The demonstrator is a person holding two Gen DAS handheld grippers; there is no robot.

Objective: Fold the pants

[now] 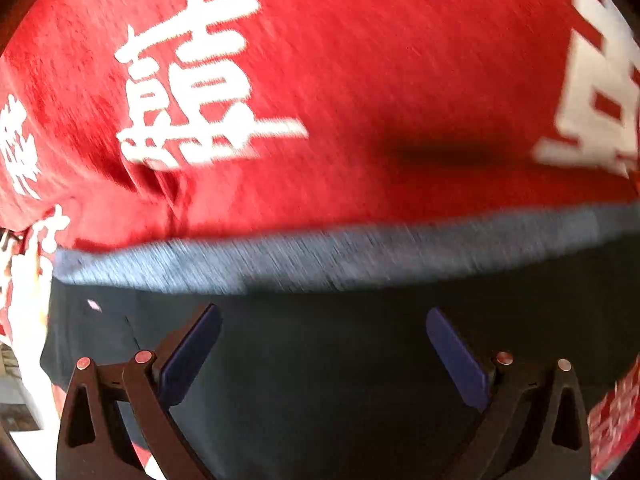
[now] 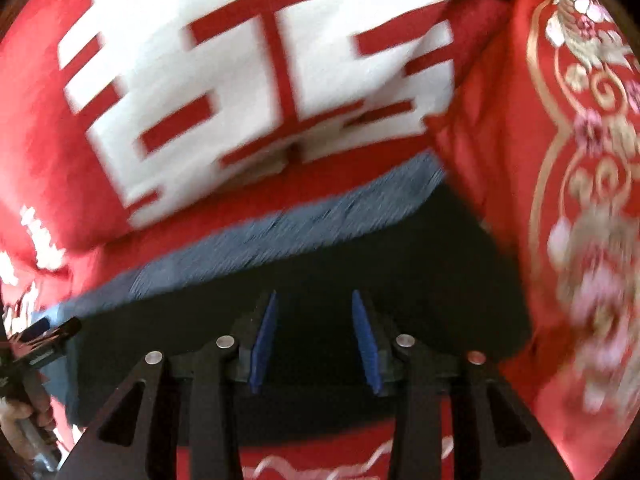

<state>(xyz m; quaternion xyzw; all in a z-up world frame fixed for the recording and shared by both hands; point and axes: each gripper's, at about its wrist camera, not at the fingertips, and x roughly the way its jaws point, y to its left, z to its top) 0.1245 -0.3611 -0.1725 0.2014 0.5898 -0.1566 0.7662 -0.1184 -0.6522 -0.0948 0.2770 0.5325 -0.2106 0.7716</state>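
Dark pants (image 1: 320, 360) lie on the red bedspread (image 1: 340, 80), long edge running left-right, right under both grippers. Left gripper (image 1: 322, 348) gapes wide, right gripper (image 2: 314, 336) narrower, both jaws empty. Neither's really closer.

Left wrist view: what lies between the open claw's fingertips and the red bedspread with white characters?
Only the pants: dark fabric, then their lighter blue edge band, bordering the red bedspread. The left claw is open.

Bedspread (image 1: 360, 80): red, large white Chinese characters.
Pillow (image 2: 568, 160): red, gold scrollwork and pink floral embroidery, right side.
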